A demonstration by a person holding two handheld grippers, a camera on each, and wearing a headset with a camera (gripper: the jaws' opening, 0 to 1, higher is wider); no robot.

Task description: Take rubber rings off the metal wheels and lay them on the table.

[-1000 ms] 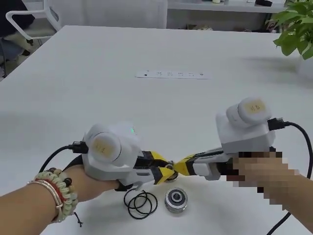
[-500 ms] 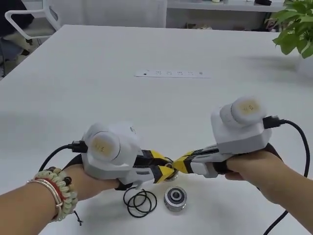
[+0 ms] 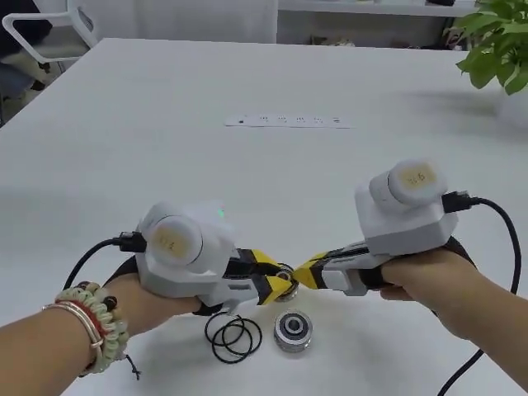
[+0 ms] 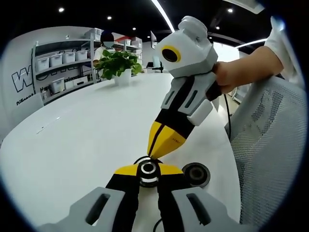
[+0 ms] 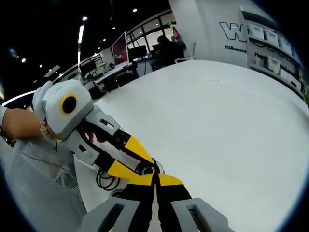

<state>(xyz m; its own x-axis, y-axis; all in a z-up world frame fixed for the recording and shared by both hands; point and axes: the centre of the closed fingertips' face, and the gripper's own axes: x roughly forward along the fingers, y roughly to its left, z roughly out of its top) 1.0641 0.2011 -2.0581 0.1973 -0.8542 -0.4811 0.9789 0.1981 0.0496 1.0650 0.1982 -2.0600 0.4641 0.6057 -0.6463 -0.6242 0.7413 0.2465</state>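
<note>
My left gripper (image 3: 279,288) is shut on a small metal wheel (image 4: 148,174), held just above the white table (image 3: 247,181). A black rubber ring (image 4: 141,160) sits around that wheel's rim. My right gripper (image 3: 301,275) comes in from the right with its jaws shut, and its tips (image 4: 156,153) pinch the ring at the wheel's far edge. In the right gripper view its tips (image 5: 154,176) meet the wheel (image 5: 146,168) held in the left gripper (image 5: 139,159). A second metal wheel (image 3: 293,327) lies on the table below the grippers. Several loose rubber rings (image 3: 233,337) lie beside it.
A white power strip (image 3: 285,121) lies at mid-table. A potted plant (image 3: 497,45) stands at the far right corner, and a chair (image 3: 37,33) at the far left. Black cables trail from both grippers toward the near edge.
The view has shifted slightly. Both grippers stay met at the held wheel; the right gripper has drawn a little to the right.
</note>
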